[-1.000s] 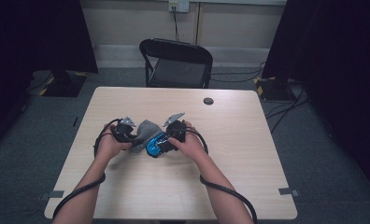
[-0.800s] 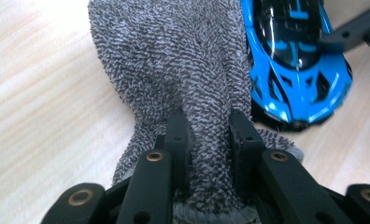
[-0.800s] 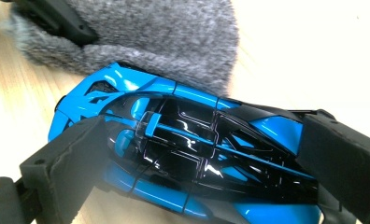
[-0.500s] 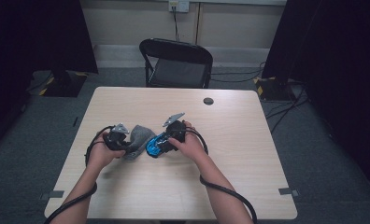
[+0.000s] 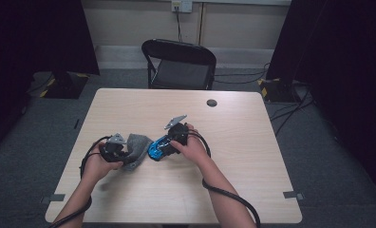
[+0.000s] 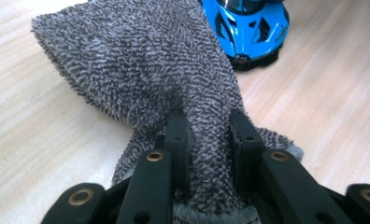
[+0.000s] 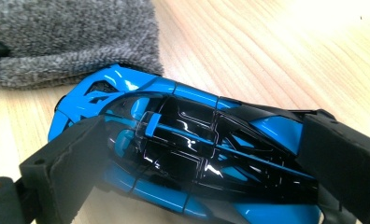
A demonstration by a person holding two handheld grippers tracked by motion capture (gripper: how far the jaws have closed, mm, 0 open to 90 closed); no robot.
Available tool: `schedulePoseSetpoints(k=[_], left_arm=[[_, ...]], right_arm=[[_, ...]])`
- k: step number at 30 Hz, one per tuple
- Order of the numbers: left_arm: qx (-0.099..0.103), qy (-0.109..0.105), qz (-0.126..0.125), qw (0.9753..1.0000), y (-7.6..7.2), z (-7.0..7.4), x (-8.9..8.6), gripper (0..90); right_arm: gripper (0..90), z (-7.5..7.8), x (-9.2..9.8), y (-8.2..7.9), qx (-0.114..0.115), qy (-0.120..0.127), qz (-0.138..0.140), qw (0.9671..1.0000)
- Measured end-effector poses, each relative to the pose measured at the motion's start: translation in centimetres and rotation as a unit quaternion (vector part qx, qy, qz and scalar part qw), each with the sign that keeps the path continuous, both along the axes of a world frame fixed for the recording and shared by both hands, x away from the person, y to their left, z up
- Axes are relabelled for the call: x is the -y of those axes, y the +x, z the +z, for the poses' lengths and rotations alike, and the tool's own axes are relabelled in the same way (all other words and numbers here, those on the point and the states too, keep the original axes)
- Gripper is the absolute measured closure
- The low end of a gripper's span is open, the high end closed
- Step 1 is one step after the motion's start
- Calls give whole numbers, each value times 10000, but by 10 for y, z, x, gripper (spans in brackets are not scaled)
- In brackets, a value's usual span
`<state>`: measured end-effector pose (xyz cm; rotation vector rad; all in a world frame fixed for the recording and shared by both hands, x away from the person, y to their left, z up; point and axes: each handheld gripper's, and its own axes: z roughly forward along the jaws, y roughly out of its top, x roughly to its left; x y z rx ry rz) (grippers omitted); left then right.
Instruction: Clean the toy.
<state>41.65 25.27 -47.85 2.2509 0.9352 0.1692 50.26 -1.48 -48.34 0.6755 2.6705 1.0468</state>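
The wooden table point(image 5: 233, 142) carried the work near its middle, with a folding chair point(image 5: 181, 64) standing beyond its far edge and a small dark disc point(image 5: 211, 102) lying apart toward that edge. Nothing on the table served as a container (the cloth was simply bunched, enclosing nothing that could be seen). The grey terry cloth point(image 6: 141, 65) lay left of centre, its near end pinched between the narrowed jaws of the left gripper point(image 6: 210, 135). Just beside the cloth's edge sat the blue toy car point(image 7: 183, 149), clasped along its length by the right gripper point(image 7: 206, 168), whose jaws stood wide against nose and tail. Both forearms reached in from the near edge, the hands angled inward toward each other.
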Motion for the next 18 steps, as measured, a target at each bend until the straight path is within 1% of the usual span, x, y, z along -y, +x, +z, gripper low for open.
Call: schedulePoseSetpoints(k=[4, 8, 12, 18], left_arm=[[-30, -25, -4, 10000, -4, 0, -3, 732], [-60, -60, -37, 10000, -12, 0, -4, 732], [-72, -47, -76, 9999, -19, 0, -5, 732], [-155, -45, -140, 9998, -27, 2, -6, 732]], right_arm=[[18, 0, 0, 0, -20, -16, -4, 10000], [18, 0, 0, 0, 3, -2, 0, 10000], [18, 0, 0, 0, -14, -24, -5, 10000], [18, 1, 0, -1, -16, -40, -28, 10000]])
